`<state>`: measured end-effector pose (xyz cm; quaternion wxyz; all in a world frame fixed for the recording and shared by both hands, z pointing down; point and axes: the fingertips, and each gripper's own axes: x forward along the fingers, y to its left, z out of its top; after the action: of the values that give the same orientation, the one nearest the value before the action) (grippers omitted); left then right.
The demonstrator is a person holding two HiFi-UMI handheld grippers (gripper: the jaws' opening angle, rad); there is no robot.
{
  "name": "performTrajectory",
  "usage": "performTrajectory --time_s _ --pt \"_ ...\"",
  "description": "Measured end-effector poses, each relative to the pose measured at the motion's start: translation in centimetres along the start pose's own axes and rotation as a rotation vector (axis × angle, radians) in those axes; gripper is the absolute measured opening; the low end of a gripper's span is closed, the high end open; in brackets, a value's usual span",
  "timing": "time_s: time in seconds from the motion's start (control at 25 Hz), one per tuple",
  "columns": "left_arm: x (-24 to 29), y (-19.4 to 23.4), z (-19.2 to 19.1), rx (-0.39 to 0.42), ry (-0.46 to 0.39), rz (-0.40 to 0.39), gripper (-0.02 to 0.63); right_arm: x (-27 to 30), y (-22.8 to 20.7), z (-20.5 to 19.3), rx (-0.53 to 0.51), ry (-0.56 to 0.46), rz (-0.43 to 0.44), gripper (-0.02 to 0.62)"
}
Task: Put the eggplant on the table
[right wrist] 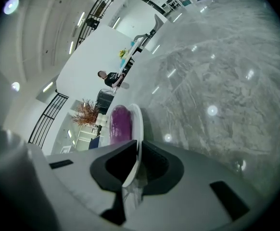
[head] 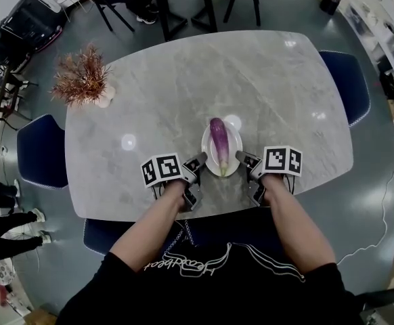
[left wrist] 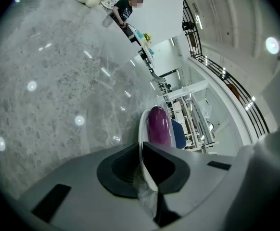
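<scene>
Between the jaws of my left claw point(left wrist: 142, 150) sits the thin white rim of the plate point(left wrist: 141, 124), pinched edge-on with the jaws closed down to its thickness. My right claw point(right wrist: 136, 150) has the opposite rim the same way, so the plate hangs between the two. On it lies the eggplant point(left wrist: 159, 124), purple and glossy, lengthwise, stem end toward me.

From the head view the plate point(head: 232, 166) is near my edge of the grey marble table point(head: 183, 87), with a claw on either side. I can't tell whether it rests on the stone or floats just above it.

I judge the step is setting this load down. The eggplant is round and smooth and nothing holds it, so any tilt may roll it toward the rim. I'd lower both claws together and level, and let the base sit flat before opening either jaw. Opening one side early would tip the plate. The dried plant point(head: 82, 76) stands well apart, no obstacle.
</scene>
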<state>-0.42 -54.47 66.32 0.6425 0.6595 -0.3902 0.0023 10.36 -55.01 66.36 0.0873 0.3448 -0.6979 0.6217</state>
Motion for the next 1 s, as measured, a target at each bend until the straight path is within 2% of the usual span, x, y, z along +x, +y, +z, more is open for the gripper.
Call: performTrajectory --time_s 0.36,0.92,1.0 --pt "0.29 0.38 -0.12 0.007 0.008 0.030 0.011 0.38 -0.64 -0.21 0.002 0.021 -0.033 0.020" --pt "0.44 0.34 -0.26 0.031 0.029 0.056 0.012 0.50 -0.31 0.07 -0.049 0.018 -0.028 0.021" --pt "0.49 0.12 -0.30 0.036 0.030 0.052 0.048 0.53 -0.16 -0.01 -0.058 0.021 -0.026 0.021"
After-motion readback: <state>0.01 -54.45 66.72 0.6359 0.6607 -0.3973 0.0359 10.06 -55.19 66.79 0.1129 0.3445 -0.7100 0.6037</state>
